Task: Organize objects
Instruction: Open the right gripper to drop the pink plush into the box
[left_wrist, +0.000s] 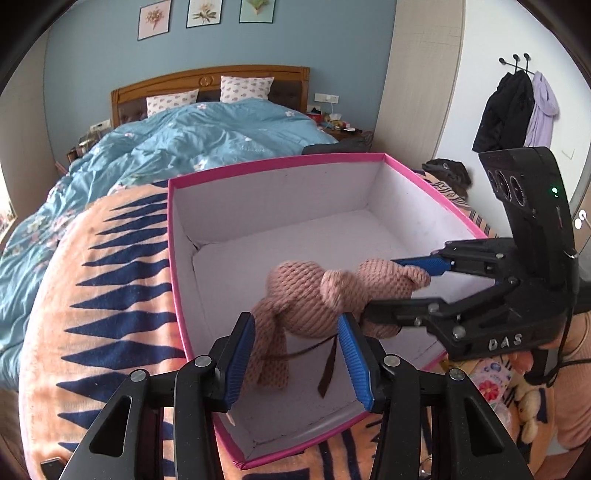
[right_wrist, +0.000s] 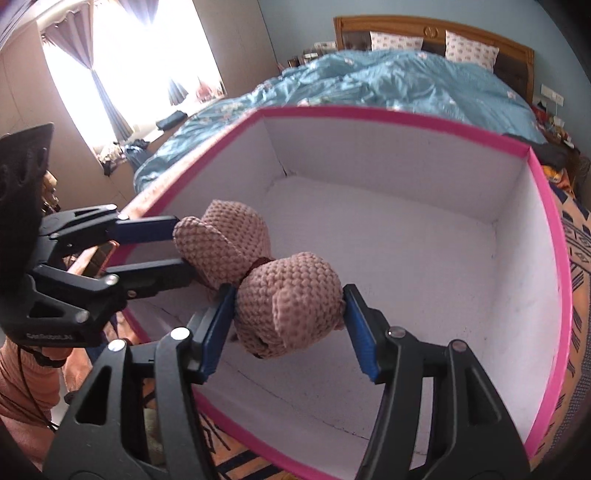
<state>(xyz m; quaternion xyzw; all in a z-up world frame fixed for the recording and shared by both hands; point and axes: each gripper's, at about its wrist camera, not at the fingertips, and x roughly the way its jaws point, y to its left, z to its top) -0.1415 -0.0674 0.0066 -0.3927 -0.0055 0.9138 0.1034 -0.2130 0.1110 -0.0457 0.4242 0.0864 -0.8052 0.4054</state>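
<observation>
A pink knitted teddy bear (left_wrist: 314, 295) hangs over the open pink-rimmed white box (left_wrist: 280, 166). My right gripper (right_wrist: 290, 314) is shut on the bear's head (right_wrist: 288, 295); it shows in the left wrist view (left_wrist: 391, 288) coming in from the right. My left gripper (left_wrist: 297, 336) has its blue pads on either side of the bear's body and leg; whether they press on it I cannot tell. It shows in the right wrist view (right_wrist: 181, 247) at the bear's body (right_wrist: 225, 240). A brown ribbon (left_wrist: 328, 365) dangles from the bear.
The box (right_wrist: 546, 258) sits on an orange blanket with dark blue spikes (left_wrist: 110, 295). Behind is a bed with a blue quilt (left_wrist: 207, 136). Coats hang on a wall hook (left_wrist: 517, 107). A small yellow plush (left_wrist: 528, 410) lies at the right.
</observation>
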